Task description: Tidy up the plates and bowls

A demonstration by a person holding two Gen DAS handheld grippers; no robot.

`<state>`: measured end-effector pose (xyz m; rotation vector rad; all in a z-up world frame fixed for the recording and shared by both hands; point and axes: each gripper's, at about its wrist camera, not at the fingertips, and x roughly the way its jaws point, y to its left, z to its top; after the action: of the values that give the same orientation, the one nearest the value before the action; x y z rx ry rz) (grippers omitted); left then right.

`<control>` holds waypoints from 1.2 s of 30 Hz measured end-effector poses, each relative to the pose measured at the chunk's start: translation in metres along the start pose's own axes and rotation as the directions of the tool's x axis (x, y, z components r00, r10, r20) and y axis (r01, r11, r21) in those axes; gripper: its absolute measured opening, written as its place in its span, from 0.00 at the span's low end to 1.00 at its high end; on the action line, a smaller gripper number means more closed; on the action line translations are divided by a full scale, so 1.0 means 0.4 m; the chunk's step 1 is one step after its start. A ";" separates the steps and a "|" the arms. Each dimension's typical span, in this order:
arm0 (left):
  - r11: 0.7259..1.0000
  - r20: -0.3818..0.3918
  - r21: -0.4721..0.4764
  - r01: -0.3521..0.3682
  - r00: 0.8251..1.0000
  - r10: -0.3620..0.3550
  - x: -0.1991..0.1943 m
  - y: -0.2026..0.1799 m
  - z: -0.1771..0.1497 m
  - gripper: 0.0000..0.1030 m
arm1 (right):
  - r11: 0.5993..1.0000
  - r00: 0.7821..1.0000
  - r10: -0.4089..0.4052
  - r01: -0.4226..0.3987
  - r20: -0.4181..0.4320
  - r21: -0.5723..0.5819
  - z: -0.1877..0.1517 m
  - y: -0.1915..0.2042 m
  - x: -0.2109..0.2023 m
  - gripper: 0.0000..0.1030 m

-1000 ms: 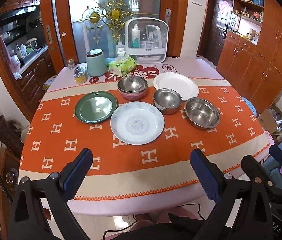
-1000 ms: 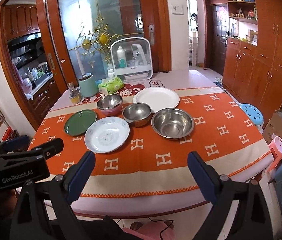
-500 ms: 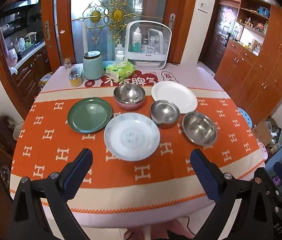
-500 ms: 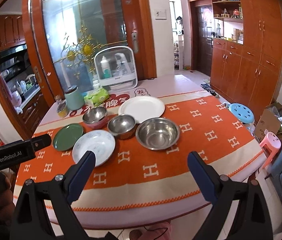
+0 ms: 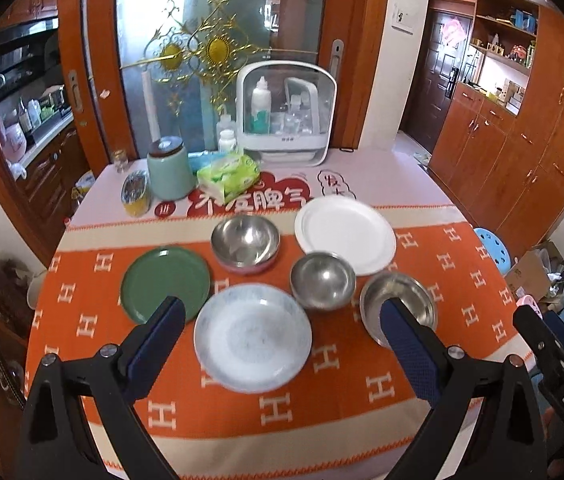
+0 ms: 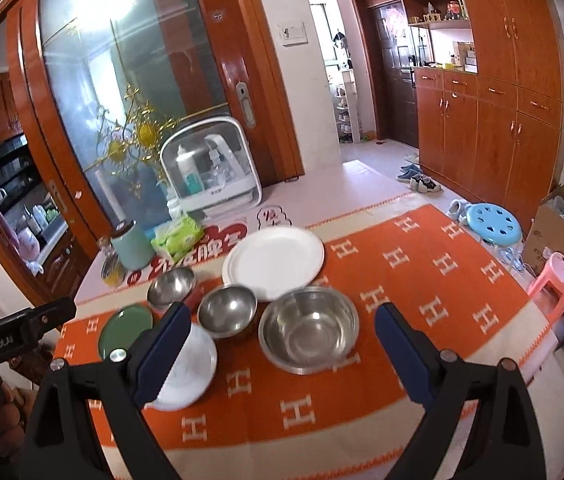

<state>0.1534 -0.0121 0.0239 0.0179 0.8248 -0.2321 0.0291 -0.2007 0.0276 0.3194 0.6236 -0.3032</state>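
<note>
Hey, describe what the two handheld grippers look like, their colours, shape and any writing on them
Both grippers are black plastic frames with two long angled fingers tipped with textured dark blue pads and silver screws at the joints. The left gripper shows white "GenRobot.AI" lettering on its body in the right wrist view; the right gripper shows "DAS" in the left wrist view.

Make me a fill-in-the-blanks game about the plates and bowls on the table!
1. The plate farthest to the left is coloured ____.
2. The number of shiny metal bowls on the orange tablecloth is ____.
3. The left claw and the right claw are both ____ and hold nothing.
4. The white plate lies behind the small bowl, and it holds ____.

Missing words: green; three; open; nothing
</note>
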 end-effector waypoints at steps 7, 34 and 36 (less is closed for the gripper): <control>1.000 -0.014 0.010 -0.013 1.000 0.013 0.093 -0.043 0.115 0.95 | 0.999 0.999 0.027 -0.027 0.019 0.022 0.087 -0.045 0.101 0.91; 1.000 -0.179 0.011 -0.016 0.984 0.017 0.607 -0.154 0.344 0.95 | 0.981 0.979 0.191 -0.189 -0.065 0.045 0.216 -0.211 0.578 0.91; 1.000 -0.180 0.025 0.014 0.984 -0.009 0.633 -0.156 0.341 0.95 | 0.980 0.975 0.197 -0.191 -0.104 0.060 0.203 -0.212 0.614 0.91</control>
<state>0.4049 -0.1375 -0.0633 0.0592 1.0017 -0.2549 0.2292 -0.3525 -0.0771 0.4436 0.6880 -0.1136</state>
